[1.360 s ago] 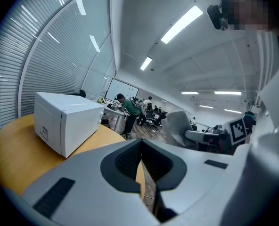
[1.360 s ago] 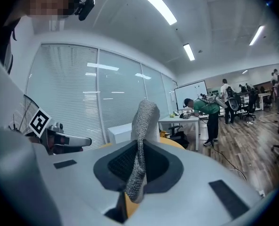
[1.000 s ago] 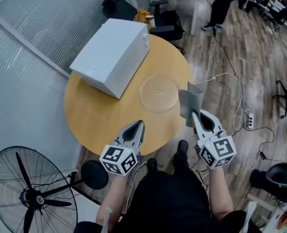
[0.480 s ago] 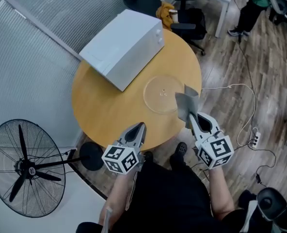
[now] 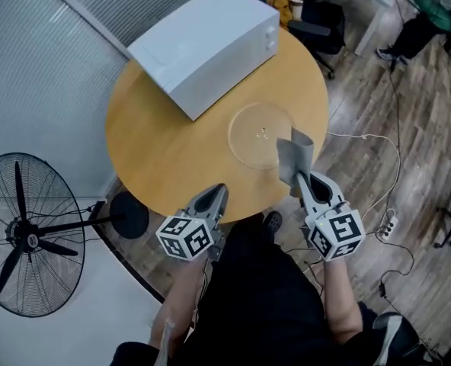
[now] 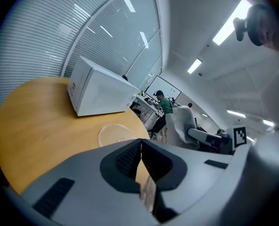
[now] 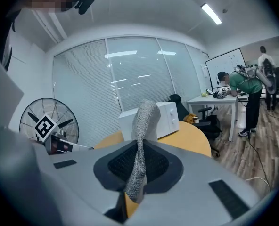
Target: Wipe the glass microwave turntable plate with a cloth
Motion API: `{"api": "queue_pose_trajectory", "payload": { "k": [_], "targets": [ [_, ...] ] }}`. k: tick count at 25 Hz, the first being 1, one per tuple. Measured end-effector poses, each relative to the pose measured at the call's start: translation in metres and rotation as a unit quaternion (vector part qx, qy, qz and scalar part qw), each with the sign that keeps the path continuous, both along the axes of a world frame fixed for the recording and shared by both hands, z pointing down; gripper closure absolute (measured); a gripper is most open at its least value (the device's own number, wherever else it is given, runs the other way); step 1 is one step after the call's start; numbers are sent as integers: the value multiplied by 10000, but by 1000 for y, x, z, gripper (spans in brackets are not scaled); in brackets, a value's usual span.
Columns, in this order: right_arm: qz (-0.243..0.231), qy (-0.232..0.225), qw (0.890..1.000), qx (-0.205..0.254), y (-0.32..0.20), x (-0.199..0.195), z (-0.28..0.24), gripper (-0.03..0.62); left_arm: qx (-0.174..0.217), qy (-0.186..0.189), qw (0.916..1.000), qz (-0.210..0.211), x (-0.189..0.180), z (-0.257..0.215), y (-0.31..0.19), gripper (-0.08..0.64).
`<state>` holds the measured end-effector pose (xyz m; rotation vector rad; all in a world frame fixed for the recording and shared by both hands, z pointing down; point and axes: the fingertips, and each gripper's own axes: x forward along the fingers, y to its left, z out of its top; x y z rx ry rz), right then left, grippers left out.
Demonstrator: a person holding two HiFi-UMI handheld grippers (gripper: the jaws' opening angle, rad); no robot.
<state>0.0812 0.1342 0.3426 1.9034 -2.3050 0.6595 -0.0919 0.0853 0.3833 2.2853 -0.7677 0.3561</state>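
Round wooden table (image 5: 153, 155), glass plate (image 5: 257, 132) just ahead of the right gripper (image 5: 299, 180) pinching a grey cloth (image 5: 295, 157), left gripper (image 5: 217, 194) closed on nothing.

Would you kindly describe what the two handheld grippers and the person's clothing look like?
Both the left gripper and the right gripper are light grey, tapering to pointed tongs lined with dark ribbed pads. Each carries a white cube printed with black square markers. The person wears black clothing.
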Motion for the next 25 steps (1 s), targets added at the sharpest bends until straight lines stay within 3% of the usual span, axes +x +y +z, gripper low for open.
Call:
{"api": "queue_pose_trajectory", "payload": {
  "k": [8,14,25],
  "targets": [
    [-267,271,9985,-390,-37,-8,13,563,-566,257,9980,-64,12,40,-24,566],
    [-390,510,9955,-694,-63,-15,31,563,-983,713,9925,-166,19,71,-44,565],
    [-564,646,9897,-1151,-90,-27,66,561,-1873,718,9789,-378,27,139,-66,518]
  ]
}}
